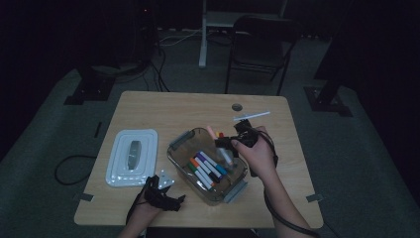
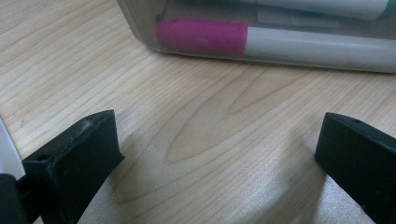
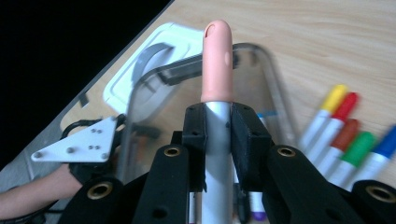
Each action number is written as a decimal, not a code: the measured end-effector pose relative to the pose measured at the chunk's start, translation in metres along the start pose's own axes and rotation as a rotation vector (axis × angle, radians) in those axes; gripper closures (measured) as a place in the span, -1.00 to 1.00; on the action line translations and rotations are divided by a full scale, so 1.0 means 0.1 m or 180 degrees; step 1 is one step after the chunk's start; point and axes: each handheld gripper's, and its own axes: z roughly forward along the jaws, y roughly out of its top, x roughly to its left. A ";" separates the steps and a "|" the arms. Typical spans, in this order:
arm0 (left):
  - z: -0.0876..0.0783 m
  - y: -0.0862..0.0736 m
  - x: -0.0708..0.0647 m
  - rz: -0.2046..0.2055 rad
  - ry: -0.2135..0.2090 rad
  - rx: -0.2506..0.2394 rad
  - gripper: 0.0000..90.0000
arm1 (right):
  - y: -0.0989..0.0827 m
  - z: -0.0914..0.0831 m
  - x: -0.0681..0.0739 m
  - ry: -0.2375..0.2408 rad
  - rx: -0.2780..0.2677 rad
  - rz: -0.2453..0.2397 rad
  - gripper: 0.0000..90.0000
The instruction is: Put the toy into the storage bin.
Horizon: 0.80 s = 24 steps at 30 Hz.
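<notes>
My right gripper [image 1: 225,144] hangs over the clear plastic container [image 1: 233,191], shut on a marker with a peach cap [image 1: 211,132]. In the right gripper view the pads [image 3: 196,135] clamp the marker's white barrel, and its peach cap [image 3: 217,60] sticks out past them. Several coloured markers [image 1: 205,168] lie inside the container. My left gripper [image 1: 168,193] rests on the table at the front left, beside the container. Its jaws stand wide apart around bare wood [image 2: 219,158]. Ahead of them a magenta-capped marker [image 2: 201,37] shows through the container wall.
The container's white lid [image 1: 132,156] lies flat on the table to the left. A white pen-like stick [image 1: 251,116] lies near the back right edge, beside a cable hole [image 1: 237,107]. A chair [image 1: 262,44] stands beyond the table.
</notes>
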 end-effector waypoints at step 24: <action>0.00 0.00 0.00 -0.0002 0.0006 -0.0011 -0.99 | -0.20 1.21 0.22 0.0055 0.1100 -0.0101 0.70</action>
